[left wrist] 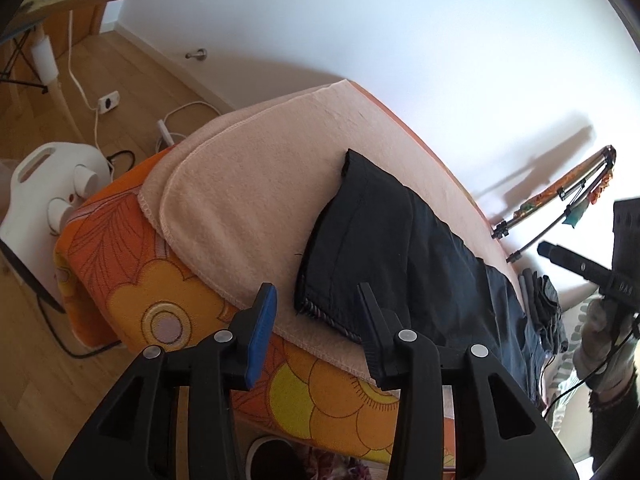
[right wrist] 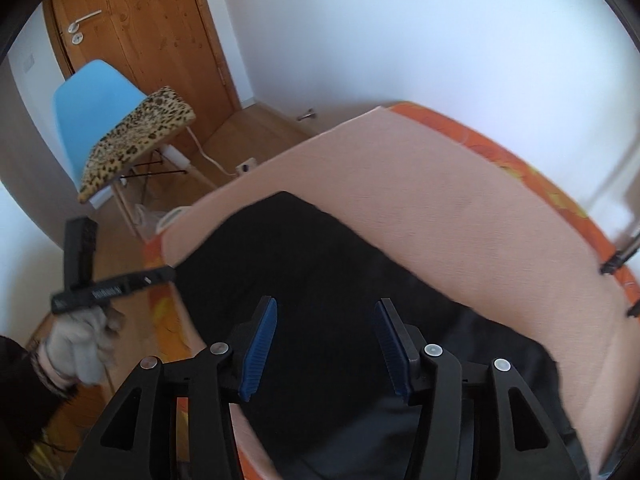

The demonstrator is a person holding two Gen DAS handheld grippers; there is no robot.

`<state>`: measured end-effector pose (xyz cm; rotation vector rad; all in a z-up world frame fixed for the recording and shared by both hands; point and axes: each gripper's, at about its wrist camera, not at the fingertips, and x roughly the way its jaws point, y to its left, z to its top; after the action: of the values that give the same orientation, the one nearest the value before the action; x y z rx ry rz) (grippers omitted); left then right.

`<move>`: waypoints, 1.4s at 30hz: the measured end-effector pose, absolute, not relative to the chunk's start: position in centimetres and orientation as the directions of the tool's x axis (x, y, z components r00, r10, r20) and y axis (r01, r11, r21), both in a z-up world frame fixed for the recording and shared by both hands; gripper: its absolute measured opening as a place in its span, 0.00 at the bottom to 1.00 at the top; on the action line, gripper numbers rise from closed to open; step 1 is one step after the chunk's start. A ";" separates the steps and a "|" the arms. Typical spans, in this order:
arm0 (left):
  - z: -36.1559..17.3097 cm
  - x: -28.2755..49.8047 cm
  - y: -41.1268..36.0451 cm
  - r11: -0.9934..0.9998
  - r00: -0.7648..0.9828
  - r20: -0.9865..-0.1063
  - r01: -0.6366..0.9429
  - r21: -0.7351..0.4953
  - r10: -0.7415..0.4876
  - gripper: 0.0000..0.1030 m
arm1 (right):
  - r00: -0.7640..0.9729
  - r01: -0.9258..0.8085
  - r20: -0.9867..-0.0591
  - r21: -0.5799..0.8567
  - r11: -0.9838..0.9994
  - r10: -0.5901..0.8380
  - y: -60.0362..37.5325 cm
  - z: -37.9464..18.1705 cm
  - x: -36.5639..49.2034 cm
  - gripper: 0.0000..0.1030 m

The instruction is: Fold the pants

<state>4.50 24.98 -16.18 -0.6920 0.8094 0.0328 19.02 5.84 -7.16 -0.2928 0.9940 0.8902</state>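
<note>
Pants (left wrist: 404, 248) stretched dark along the pink blanket (left wrist: 256, 184) on the bed, long axis running from the hem just ahead of the left claw (left wrist: 316, 320) off to its right. Left claw spread and empty, hem corner nearly between the tips (nearer hand for the hem). Right claw (right wrist: 324, 344) spread too, empty, hovering over the dark cloth.

Around you: a pink blanket (left wrist: 256, 184) over an orange floral bedcover (left wrist: 152, 280); a leopard-print cushion (right wrist: 136, 140) on a blue chair (right wrist: 86, 104); a wooden door (right wrist: 140, 32); a white heater (left wrist: 52, 184) on the floor.
</note>
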 end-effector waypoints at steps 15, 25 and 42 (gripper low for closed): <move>-16.7 4.8 25.1 0.757 0.742 -0.611 -0.224 -0.614 -0.276 0.37 | 0.020 -0.735 -0.921 0.250 0.630 0.389 22.4 -13.4 20.0 0.55; -17.1 4.6 25.2 0.730 0.754 -0.569 -0.180 -0.660 -0.328 0.29 | 0.023 -0.719 -0.969 0.156 0.678 0.247 27.9 -16.2 20.2 0.65; -15.9 4.5 23.2 0.776 0.757 -0.575 -0.147 -0.614 -0.312 0.29 | 0.022 -0.712 -0.981 0.118 0.692 0.191 27.8 -18.2 20.2 0.21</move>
<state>4.53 23.22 -15.89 -0.6919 0.7214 -0.0980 20.20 27.78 -18.16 -0.4748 1.3816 0.7413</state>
